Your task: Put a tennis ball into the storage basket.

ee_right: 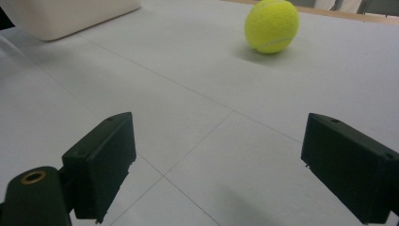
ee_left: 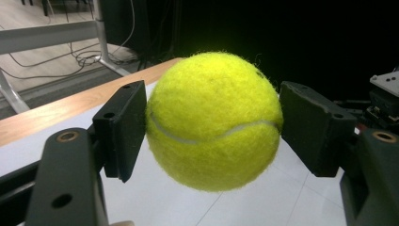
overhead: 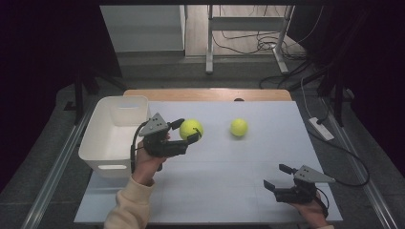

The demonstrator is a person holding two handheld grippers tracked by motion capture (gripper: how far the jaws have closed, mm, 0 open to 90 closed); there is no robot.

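My left gripper is shut on a yellow-green tennis ball, just right of the white bin. In the left gripper view the ball sits squeezed between both black pads and hangs a little above the white table top. A second tennis ball rests on the table farther right; in the right gripper view this ball lies far ahead. My right gripper stands open near the front right of the table, with nothing between its jaws.
The white table top has a wooden strip along its far edge. The bin's corner appears at the top left of the right gripper view. Desk legs and cables lie on the floor beyond.
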